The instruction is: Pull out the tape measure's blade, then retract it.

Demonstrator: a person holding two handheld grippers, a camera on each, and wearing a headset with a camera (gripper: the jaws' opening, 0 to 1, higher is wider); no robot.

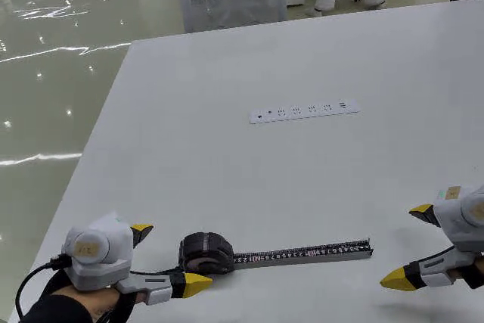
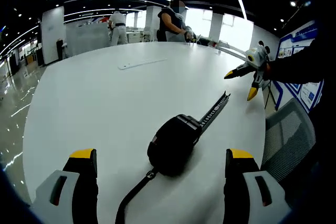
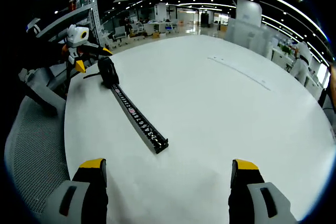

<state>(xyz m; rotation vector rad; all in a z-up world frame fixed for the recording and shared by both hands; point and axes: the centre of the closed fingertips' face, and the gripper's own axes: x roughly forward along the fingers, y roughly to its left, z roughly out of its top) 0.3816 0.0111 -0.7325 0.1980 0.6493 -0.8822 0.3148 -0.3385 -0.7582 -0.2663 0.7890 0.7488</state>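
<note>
Your left gripper [image 1: 170, 256] has its jaws spread wide, and the black tape measure [image 1: 206, 253] lies on the white table [image 1: 302, 172] just ahead between them, ungripped. Its blade [image 1: 302, 253] lies drawn out flat toward your right gripper [image 1: 407, 246], whose jaws also stand apart, just beyond the blade's tip.

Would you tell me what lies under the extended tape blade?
The blade rests flat on the white table; the strip of table beneath it is covered.
</note>
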